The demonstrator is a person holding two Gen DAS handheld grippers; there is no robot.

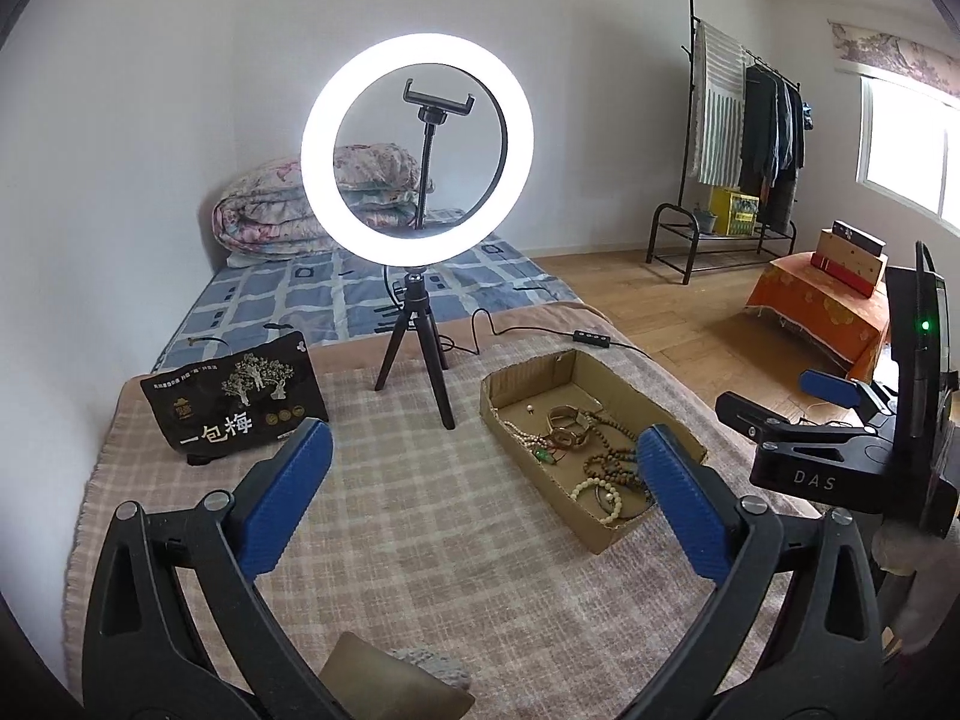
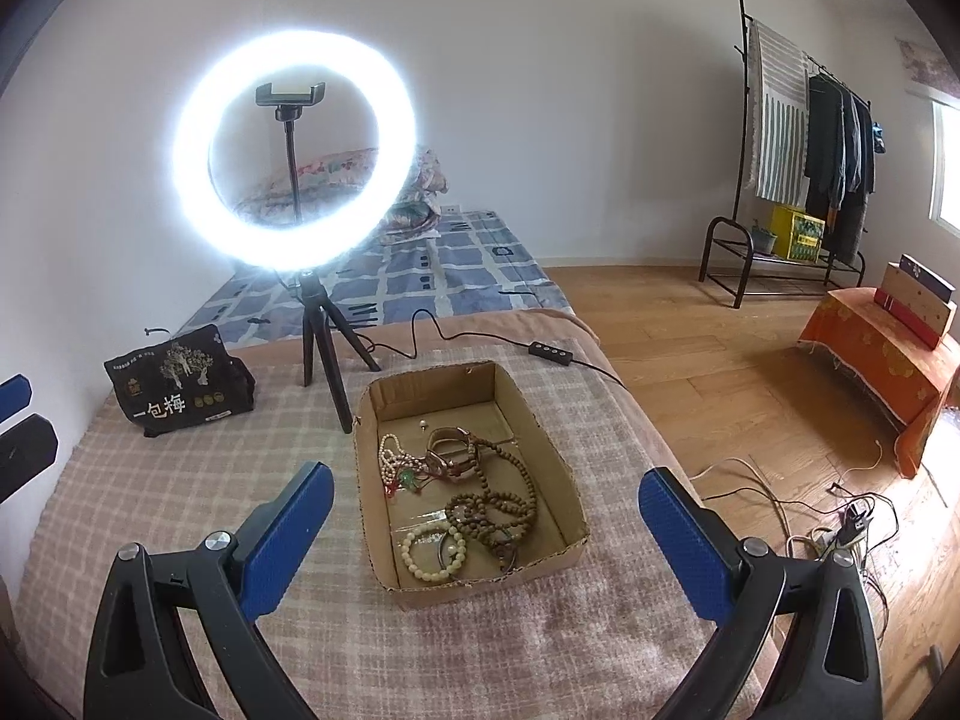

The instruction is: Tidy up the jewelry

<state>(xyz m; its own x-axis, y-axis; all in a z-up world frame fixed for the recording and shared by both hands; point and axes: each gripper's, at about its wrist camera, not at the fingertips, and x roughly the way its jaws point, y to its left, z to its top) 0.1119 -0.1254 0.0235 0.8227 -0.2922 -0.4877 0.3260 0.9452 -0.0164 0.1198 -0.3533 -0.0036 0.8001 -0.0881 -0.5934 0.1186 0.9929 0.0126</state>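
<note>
A shallow cardboard tray (image 2: 558, 468) lies on the plaid table cloth and holds tangled jewelry: brown wooden bead strings (image 2: 498, 510), a cream bead bracelet (image 2: 420, 558), a white bead necklace (image 2: 390, 456), bangles (image 2: 450, 450) and a small green pendant (image 2: 408, 478). My right gripper (image 2: 486, 516) is open and empty, hovering just in front of the tray. My left gripper (image 1: 483, 480) is open and empty, to the tray's left; the tray (image 1: 510, 387) lies beside its right finger. The right gripper's body (image 1: 828, 456) shows at the right of the left wrist view.
A lit ring light on a small tripod (image 2: 318, 354) stands behind the tray, its cable and switch (image 2: 549, 353) trailing right. A black snack bag (image 2: 180, 390) stands at the back left. The table's right edge drops to a wooden floor with loose cables (image 2: 828, 516).
</note>
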